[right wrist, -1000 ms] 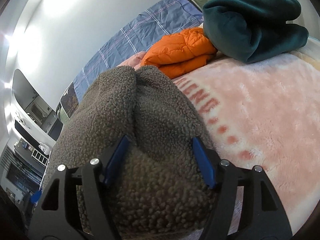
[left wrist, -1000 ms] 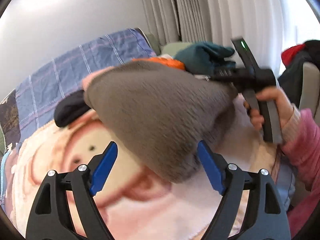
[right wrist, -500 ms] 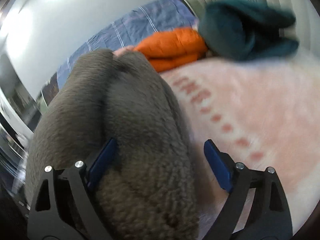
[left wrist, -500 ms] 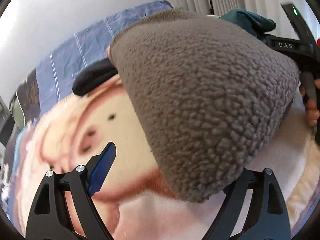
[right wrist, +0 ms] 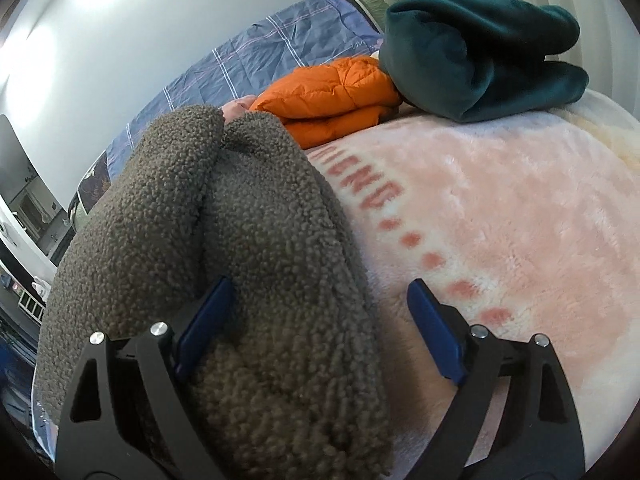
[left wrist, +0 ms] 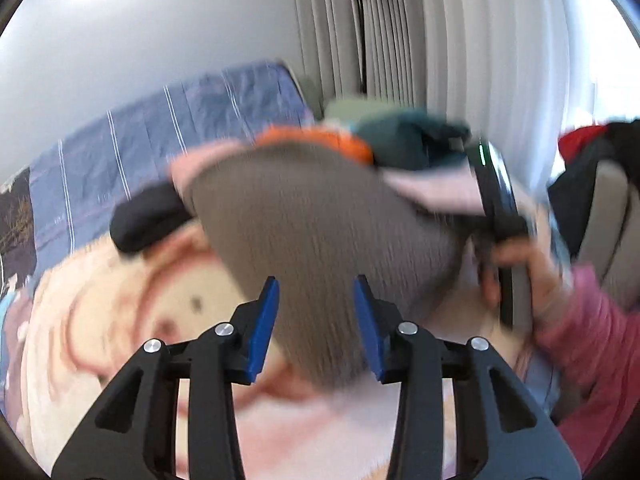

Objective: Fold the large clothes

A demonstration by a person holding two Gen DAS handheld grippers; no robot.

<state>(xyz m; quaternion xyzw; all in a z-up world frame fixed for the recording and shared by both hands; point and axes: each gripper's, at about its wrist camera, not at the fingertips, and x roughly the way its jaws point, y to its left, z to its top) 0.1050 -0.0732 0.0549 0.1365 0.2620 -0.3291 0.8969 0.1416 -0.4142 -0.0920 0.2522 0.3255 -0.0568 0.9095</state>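
Observation:
A thick grey-brown fleece garment (left wrist: 320, 232) lies bunched on a pink plush blanket (left wrist: 120, 320). In the blurred left wrist view my left gripper (left wrist: 316, 320) is shut on its near edge, blue pads pressed into the fleece. My right gripper (right wrist: 320, 320) is open; the fleece (right wrist: 248, 248) drapes over its left finger, and the right finger stands apart over the blanket (right wrist: 500, 208). The right gripper's black handle (left wrist: 496, 208), held by a hand in a pink sleeve, shows in the left wrist view.
A folded orange puffer jacket (right wrist: 332, 96) and a folded dark green fleece (right wrist: 480, 52) lie at the far end of the bed. A blue checked sheet (right wrist: 260, 56) and a small black item (left wrist: 144, 216) lie behind. Curtains (left wrist: 400, 32) and a chair piled with clothes (left wrist: 600, 160) are to the right.
My left gripper has shut on the fleece edge, after being open around it. My right gripper has opened wider, letting the fleece go. The fleece has dropped lower.

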